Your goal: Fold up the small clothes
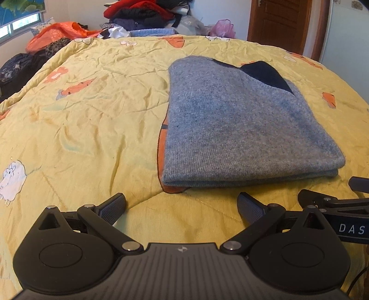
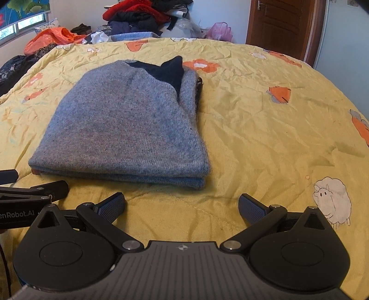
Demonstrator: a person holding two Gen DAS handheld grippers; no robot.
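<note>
One folded grey sweater [image 1: 242, 129] lies on the yellow quilt [image 1: 92, 103] (perhaps two layers thick); left gripper [image 1: 182, 207] and right gripper [image 2: 182, 206] both gape, empty.

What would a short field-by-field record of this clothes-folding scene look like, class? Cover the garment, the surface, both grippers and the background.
garment: grey sweater, folded in layers, dark collar at the far end
surface: yellow quilt with orange flower and sheep prints
left gripper: jaws open, empty, short of the sweater's near edge
right gripper: jaws open, empty, also short of it
background: clothes pile, wooden door
</note>
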